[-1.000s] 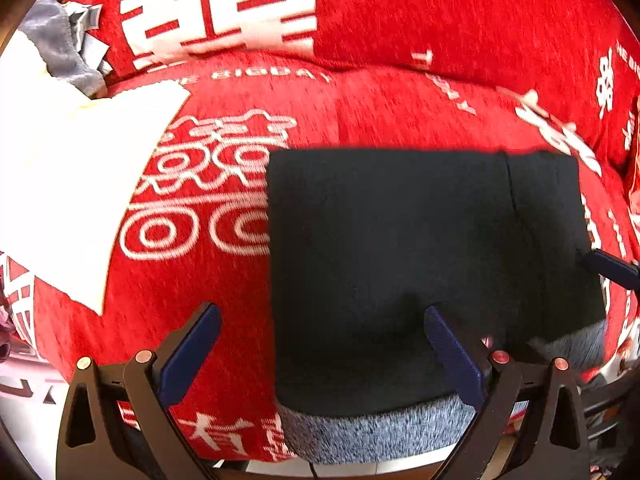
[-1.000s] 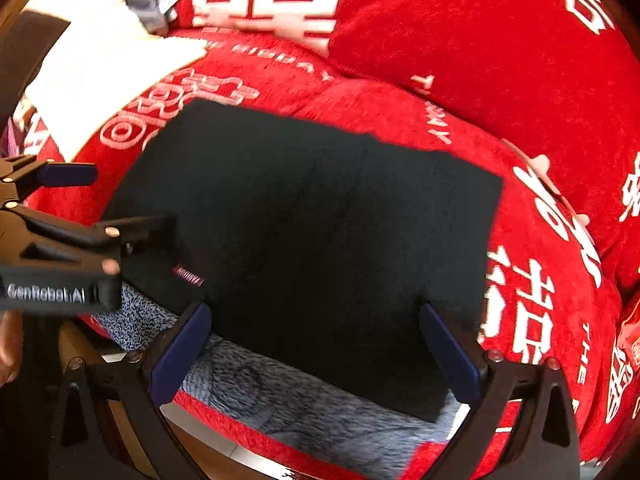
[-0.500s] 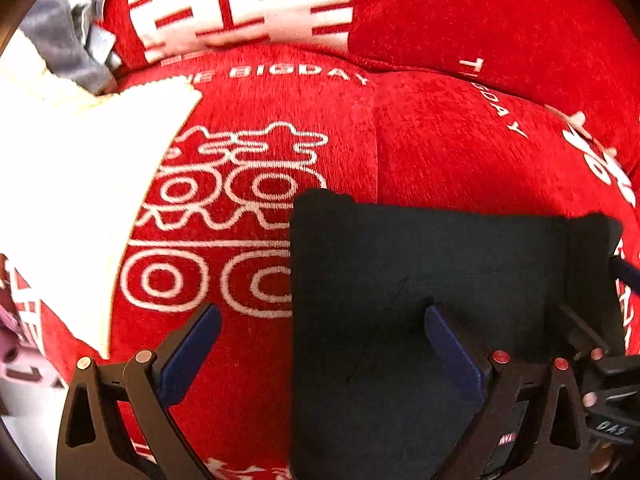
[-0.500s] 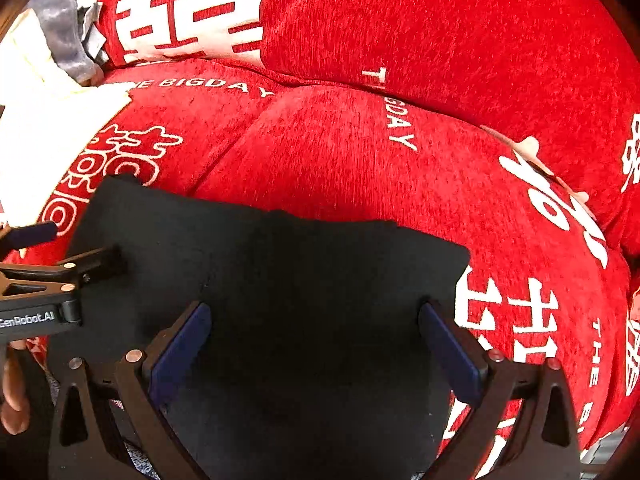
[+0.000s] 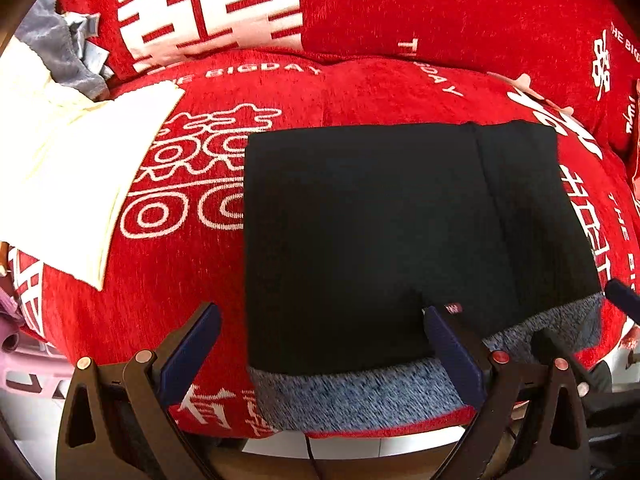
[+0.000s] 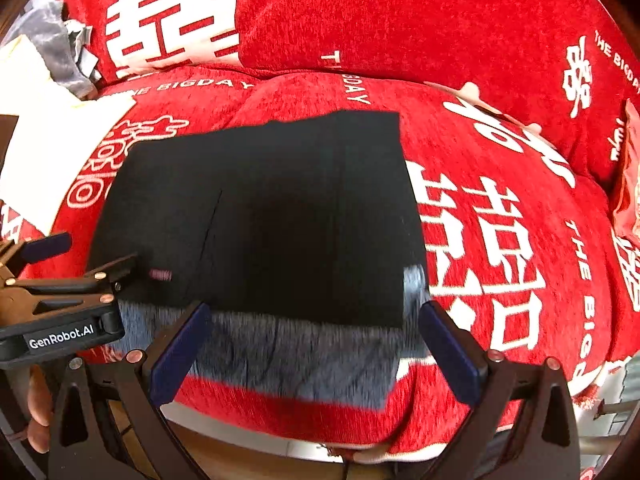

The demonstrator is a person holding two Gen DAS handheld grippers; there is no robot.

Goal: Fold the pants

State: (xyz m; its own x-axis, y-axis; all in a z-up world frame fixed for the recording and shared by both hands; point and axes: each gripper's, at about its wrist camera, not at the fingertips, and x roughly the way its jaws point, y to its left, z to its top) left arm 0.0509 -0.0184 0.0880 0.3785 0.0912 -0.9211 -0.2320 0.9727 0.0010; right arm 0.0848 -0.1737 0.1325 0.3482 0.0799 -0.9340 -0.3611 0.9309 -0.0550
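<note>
Pants (image 5: pixel 372 240) before left hand-held gripper (image 5: pixel 320 344)

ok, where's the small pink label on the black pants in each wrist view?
Left wrist: the pink label sits lower centre-right, near the black pants' front edge, just above the grey waistband.
Right wrist: the label is at left of centre, beside the left hand-held gripper entering from the left.
Shared landmark: the white cloth at upper left.
</note>
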